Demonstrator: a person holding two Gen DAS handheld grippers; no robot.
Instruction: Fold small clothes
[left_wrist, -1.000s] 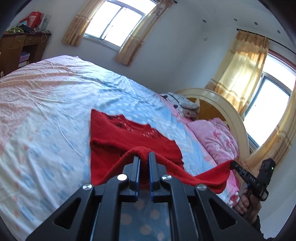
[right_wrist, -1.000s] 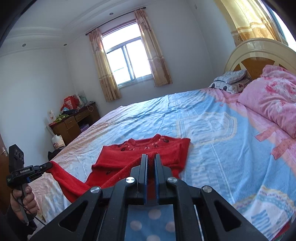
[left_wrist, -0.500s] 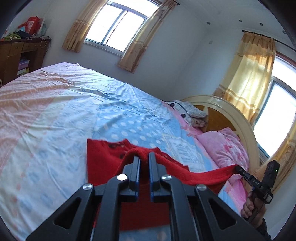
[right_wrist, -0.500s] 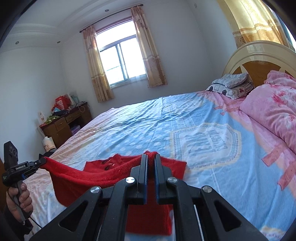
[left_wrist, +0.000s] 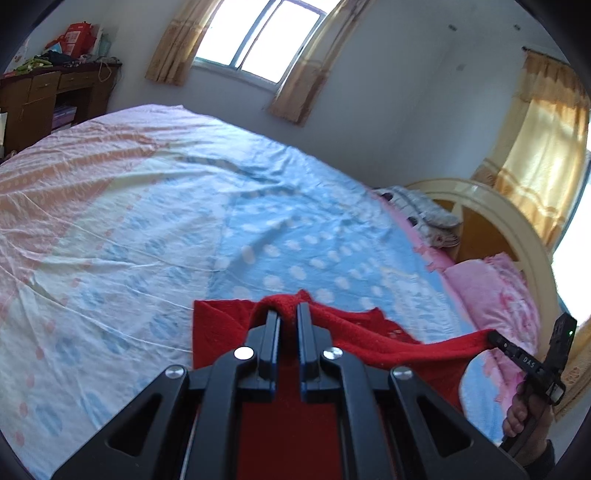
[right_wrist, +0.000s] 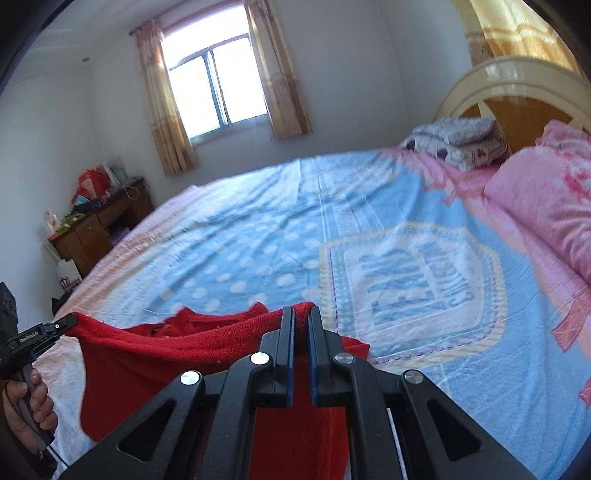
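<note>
A small red knitted sweater (left_wrist: 354, 334) hangs stretched between my two grippers above the bed. My left gripper (left_wrist: 283, 312) is shut on one corner of its edge. My right gripper (right_wrist: 301, 315) is shut on the other corner; the sweater (right_wrist: 192, 345) sags in a fold between them. The right gripper also shows at the right of the left wrist view (left_wrist: 493, 338), and the left gripper at the left of the right wrist view (right_wrist: 70, 321). The sweater's far part with the neckline lies on the bed beyond the lifted edge.
The bed (left_wrist: 166, 229) has a blue, white and pink dotted sheet. Pink pillows (right_wrist: 546, 199) and a folded grey blanket (right_wrist: 458, 142) lie by the cream headboard (right_wrist: 517, 81). A wooden desk (right_wrist: 99, 225) with clutter stands by the wall near the window.
Both grippers have carried the held edge up and forward over the rest of the sweater, toward its neckline. Less of the flat sweater shows beyond the fingers.
</note>
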